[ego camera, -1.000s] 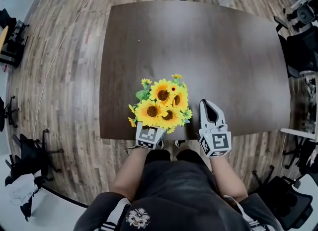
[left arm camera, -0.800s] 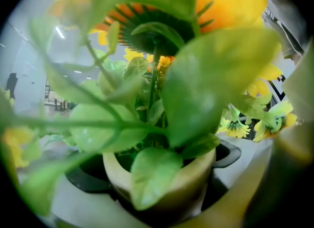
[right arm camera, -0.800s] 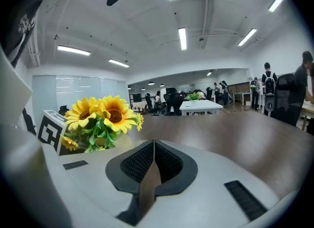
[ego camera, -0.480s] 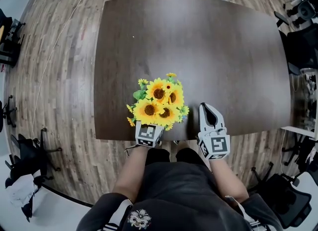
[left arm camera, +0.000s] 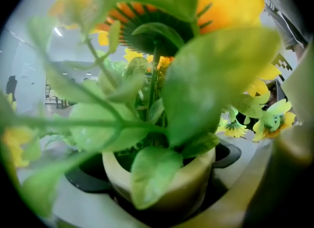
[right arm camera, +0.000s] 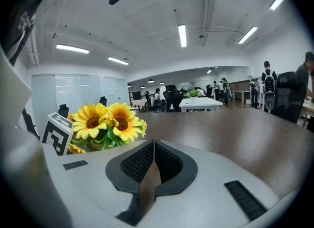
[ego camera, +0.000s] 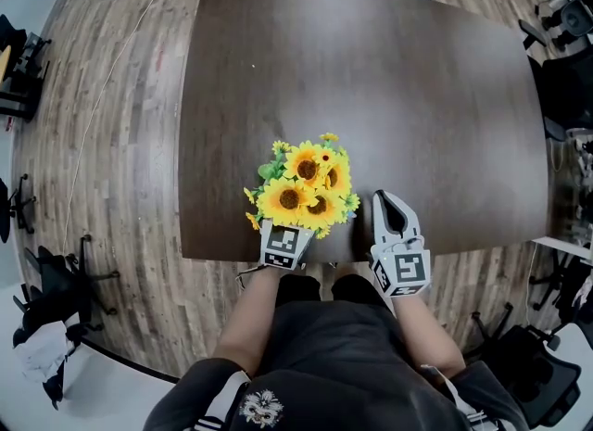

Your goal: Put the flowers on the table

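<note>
Left gripper [ego camera: 286, 242] clasps potted flowers [ego camera: 307, 186], seemingly above table [ego camera: 417, 95].

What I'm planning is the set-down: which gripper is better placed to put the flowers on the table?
Left. The left gripper is shut on the sunflower pot, over the near edge of the table. The right gripper is shut on nothing, beside it.

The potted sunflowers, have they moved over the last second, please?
Yes, slightly: the potted sunflowers, clamped in the left gripper, are a little farther in from the table's near edge.
</note>
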`<state>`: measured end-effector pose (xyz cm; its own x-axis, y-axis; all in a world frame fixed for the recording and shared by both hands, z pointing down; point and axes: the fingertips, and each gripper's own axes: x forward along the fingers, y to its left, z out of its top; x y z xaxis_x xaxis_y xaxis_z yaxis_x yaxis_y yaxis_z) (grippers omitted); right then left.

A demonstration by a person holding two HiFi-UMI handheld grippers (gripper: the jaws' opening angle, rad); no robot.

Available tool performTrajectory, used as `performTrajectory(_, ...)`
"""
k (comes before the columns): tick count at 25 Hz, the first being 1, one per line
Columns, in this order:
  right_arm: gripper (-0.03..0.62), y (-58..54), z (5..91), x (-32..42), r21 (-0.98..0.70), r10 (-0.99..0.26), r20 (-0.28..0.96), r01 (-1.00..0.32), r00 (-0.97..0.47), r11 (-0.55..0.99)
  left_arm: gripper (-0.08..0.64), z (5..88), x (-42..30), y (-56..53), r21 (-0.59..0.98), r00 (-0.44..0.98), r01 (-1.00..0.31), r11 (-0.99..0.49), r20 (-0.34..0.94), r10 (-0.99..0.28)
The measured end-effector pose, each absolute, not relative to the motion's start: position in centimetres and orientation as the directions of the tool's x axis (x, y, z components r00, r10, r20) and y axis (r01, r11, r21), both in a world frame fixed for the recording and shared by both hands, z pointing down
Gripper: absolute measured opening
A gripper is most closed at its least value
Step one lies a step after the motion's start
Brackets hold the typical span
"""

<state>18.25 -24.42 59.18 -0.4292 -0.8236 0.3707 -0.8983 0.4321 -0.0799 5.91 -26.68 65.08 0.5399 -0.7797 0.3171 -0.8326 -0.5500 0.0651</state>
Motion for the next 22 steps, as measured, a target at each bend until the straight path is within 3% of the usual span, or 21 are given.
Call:
performTrajectory(17, 0.025, -26.5, 58.3, 16.9, -0.104, -0.816, 0.354, -0.886, -0.457, 0.452, 0.598, 65.9, 5.8, -25.8, 0.035, 0.540, -0.822, -0.568, 0.362, -0.759)
performTrajectory(22, 0.025, -26.4, 58.1, 16.0, -0.105, -0.812, 0.346, -0.879, -0.470, 0.464, 0.598, 65.2, 5.4, -25.6, 0.090, 0.550, -0.821, -0.563, 0.387, -0.740)
